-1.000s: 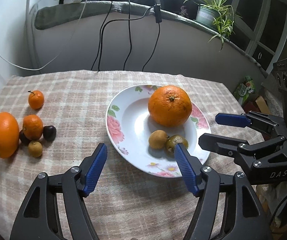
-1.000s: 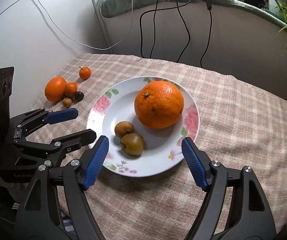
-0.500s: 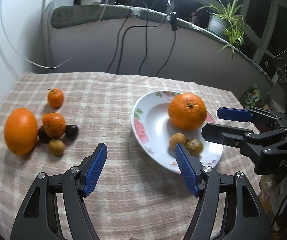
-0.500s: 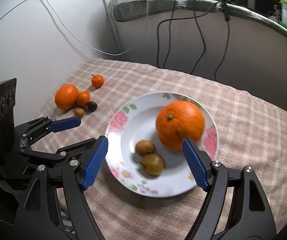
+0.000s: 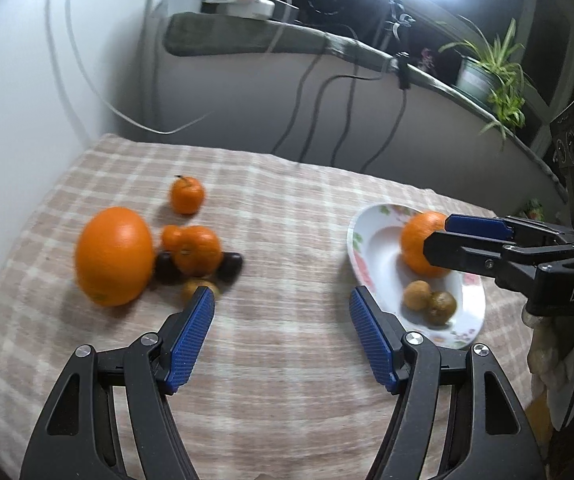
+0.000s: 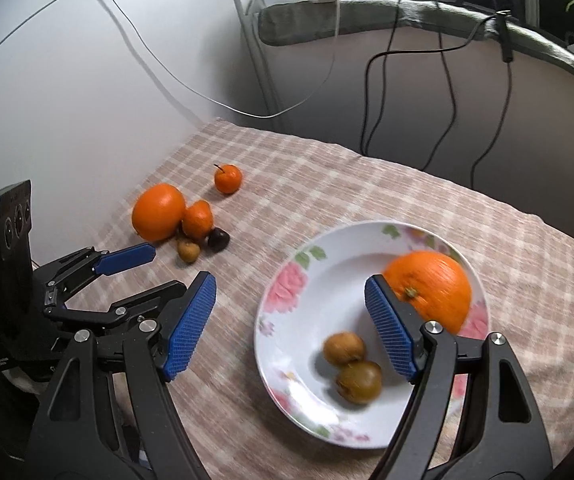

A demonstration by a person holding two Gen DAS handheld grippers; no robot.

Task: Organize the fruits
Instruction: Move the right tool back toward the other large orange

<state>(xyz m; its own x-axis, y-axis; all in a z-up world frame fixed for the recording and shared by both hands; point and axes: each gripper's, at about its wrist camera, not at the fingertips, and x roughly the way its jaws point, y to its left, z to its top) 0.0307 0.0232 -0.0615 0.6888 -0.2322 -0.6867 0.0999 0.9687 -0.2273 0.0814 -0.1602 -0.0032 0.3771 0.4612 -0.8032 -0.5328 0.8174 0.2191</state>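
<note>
Bench: checked cloth (image 5: 287, 380) over my bench, pale wall behind, a ledge with hanging cables (image 5: 315, 92) well clear of the work.
Left tool (image 5: 281, 326): mine, released, nothing between its blue pads, hovering over bare cloth between the loose fruit and the plate.
Right tool (image 6: 289, 320): mine, released and empty, over the near rim of the plate.
Plate (image 6: 283, 320): white, flowered, shallow; fragile, I judge, and likely to slide on the cloth if knocked.
Plate contents: one orange (image 6: 431, 292) and two small brown fruits (image 6: 353, 362) touching each other.
Loose fruit: big orange (image 5: 114, 255), mandarin (image 5: 199, 249) just beside it, two dark fruits (image 5: 231, 266) and one small brown fruit (image 5: 201, 289) tucked under the mandarin, small stemmed mandarin (image 5: 187, 195) apart and further back.
Handling, big orange: heaviest piece, firm, waxy and round; I would take it across its widest middle, pads level.
Handling, mandarin: light, soft skin, dents if squeezed; grip gently at the sides.
Handling, small fruits: light, prone to roll; pinch low and centred.
In the way: the cluster is packed tight, so a pad going in for one piece could nudge its neighbours off; my two tools sit near each other.
</note>
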